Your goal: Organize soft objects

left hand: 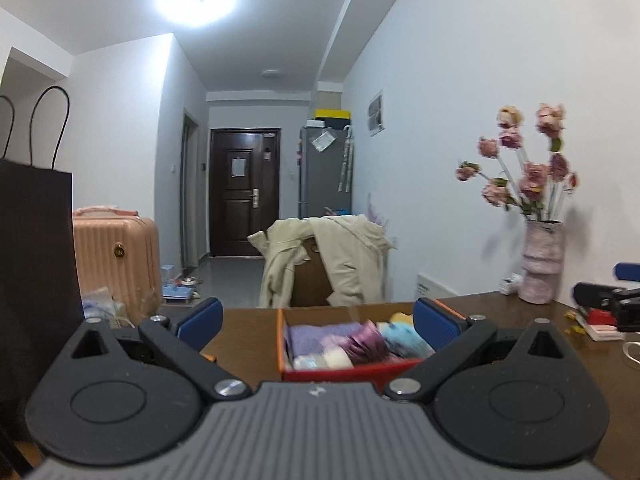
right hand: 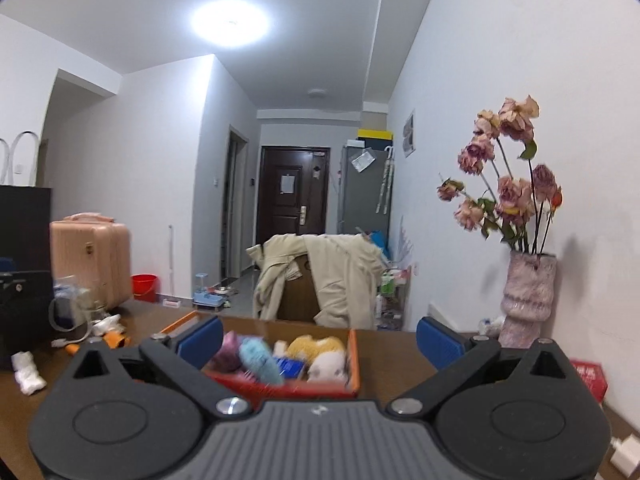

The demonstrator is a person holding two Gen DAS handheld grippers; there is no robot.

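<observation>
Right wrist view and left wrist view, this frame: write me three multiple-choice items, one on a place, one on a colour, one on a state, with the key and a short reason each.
1. Where do the soft items lie?
A. In the open box on the table
B. On the suitcase
C. On the floor

2. What colour are the gripper pads?
A. Red
B. Blue
C. White

3. How do the right gripper's jaws stand?
A. Shut on a towel
B. Shut on nothing
C. Wide open, holding nothing

Key:
1 A: the soft items fill the orange box on the table.
2 B: the pads are blue.
3 C: the right gripper has its pads far apart, with nothing between them.
</observation>
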